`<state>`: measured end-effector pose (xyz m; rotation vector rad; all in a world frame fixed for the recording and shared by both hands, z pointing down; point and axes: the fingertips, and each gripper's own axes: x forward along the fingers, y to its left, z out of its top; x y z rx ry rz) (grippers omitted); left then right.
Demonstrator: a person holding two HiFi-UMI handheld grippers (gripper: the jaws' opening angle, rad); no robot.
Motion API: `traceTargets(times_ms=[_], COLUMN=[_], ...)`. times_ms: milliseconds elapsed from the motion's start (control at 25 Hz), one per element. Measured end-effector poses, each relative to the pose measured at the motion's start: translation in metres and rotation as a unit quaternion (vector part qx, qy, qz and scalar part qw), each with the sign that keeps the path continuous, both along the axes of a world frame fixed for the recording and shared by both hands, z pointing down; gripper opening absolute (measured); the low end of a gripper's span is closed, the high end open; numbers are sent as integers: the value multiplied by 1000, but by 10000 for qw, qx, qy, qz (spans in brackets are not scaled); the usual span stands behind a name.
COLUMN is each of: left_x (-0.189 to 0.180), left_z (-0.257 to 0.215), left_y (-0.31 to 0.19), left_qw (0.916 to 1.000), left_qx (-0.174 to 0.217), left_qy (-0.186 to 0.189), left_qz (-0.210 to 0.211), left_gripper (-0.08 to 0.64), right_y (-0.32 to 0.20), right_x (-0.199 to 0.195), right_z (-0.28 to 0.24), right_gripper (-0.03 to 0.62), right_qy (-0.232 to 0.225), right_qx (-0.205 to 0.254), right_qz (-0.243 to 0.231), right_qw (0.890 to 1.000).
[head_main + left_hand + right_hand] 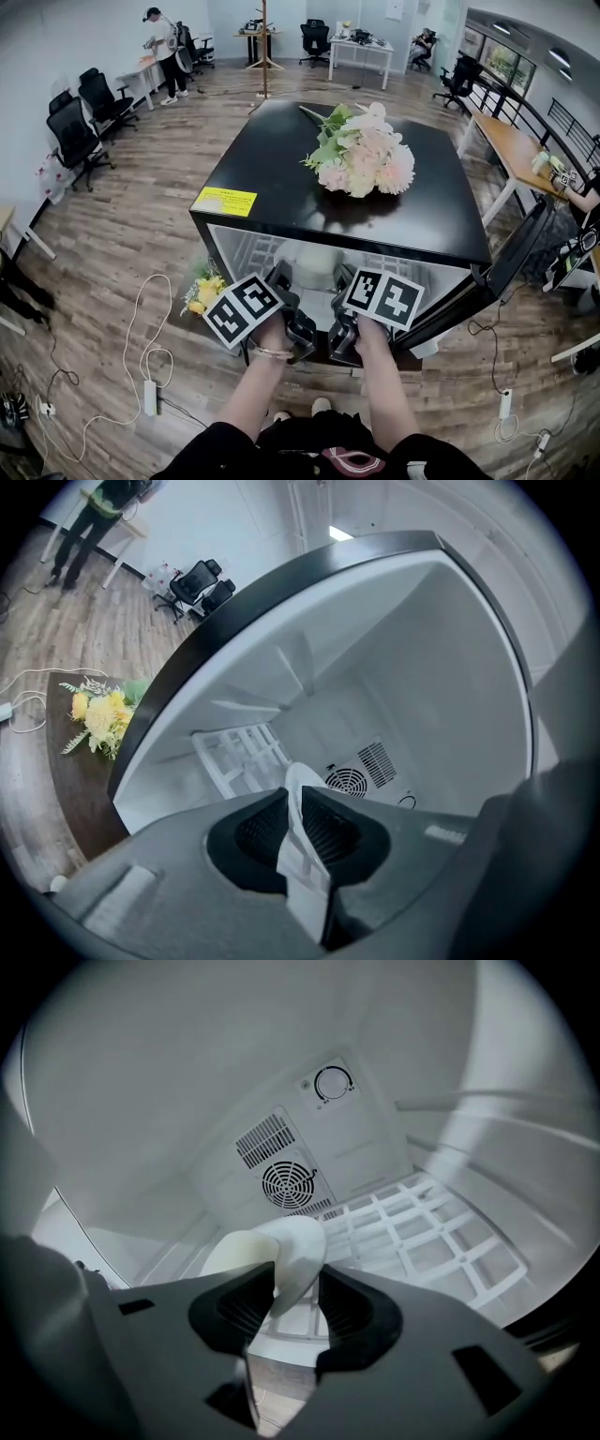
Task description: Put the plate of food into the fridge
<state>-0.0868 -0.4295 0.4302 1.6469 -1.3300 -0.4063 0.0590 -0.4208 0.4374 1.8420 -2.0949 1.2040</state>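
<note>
A white plate is inside the open black fridge, and no food on it shows. In the left gripper view my left gripper is shut on the plate's thin rim, both pads pressing it. In the right gripper view the plate curves up between the jaws of my right gripper, which stand open with a gap beside the rim. In the head view both grippers, left and right, reach side by side into the fridge opening.
A pink and white bouquet and a yellow sticker lie on the fridge top. The fridge door hangs open at the right. A white wire shelf and a fan vent are inside. Yellow flowers lie beside the fridge.
</note>
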Motion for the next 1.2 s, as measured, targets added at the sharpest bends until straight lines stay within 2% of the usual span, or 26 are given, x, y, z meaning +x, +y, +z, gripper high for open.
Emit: traceTargets(times_ms=[240,320,440,600,760,920,1080,1160,1200], left_x=[4,4,2,3,4,6,11,17,18], left_z=[-3,-3,-4,-4,-4,-3,-3,-5,-5], left_y=[-4,-5,-8,-10,-11,-12,-13,-13,-12], left_qw=[9996,9993,9989,9984,9952,9875,9808,9775,9752], left_qx=[92,91,115,133,177,204,277,366,419], left_qy=[-208,-270,-330,-443,-911,-1540,-1930,-2063,-2149], left_qz=[-166,-231,-323,-312,-317,-253,42,259,321], left_gripper=[46,46,35,35,41,57,86,152,156], right_y=[2,5,8,13,22,28,31,33,34], right_x=[6,11,19,16,15,20,19,17,17], right_z=[-1,-2,-9,-5,-10,-16,-14,-14,-14], right_gripper=[161,176,246,252,253,258,265,267,267], right_qy=[228,447,877,772,661,612,589,552,539], right_qx=[9,88,364,406,576,760,825,836,841], right_qz=[21,54,60,-104,-132,-84,-144,-157,-151], right_qw=[9997,9989,9955,9961,9961,9952,9947,9948,9949])
